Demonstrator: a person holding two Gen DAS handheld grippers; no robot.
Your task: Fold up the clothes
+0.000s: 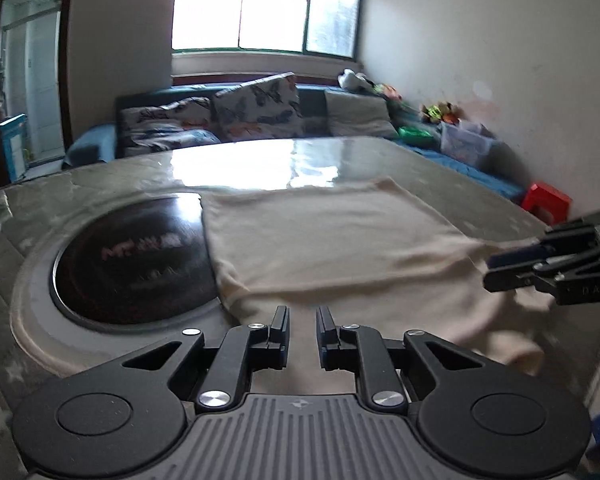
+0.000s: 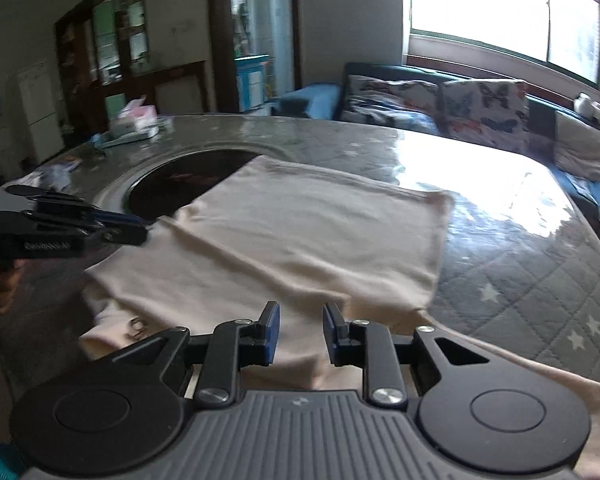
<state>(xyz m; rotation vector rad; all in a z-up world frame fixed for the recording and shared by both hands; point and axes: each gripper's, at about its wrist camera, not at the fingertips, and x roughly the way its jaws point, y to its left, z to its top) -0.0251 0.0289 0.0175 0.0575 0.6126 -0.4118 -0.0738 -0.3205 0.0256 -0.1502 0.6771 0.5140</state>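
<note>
A cream garment (image 1: 332,236) (image 2: 300,232) lies spread on the table, folded into a rough rectangle. Its near edge is bunched, and one corner overlaps a round black cooktop (image 1: 136,256) (image 2: 180,184). My left gripper (image 1: 303,312) hovers over the garment's near left edge. Its jaws stand slightly apart, with only cloth showing below the gap. In the right wrist view the left gripper (image 2: 142,232) reaches in from the left, tips at the cloth's edge. My right gripper (image 2: 300,312) is open just above the near bunched cloth and pinches nothing. The right gripper (image 1: 490,270) also enters the left wrist view from the right.
The table (image 2: 520,280) has a grey quilted star-print cover with a glossy top. Tissue packs (image 2: 136,120) and small clutter sit at its far left. Behind it stand a sofa with butterfly cushions (image 1: 256,108), a clear storage box (image 1: 466,144) and a red stool (image 1: 546,200).
</note>
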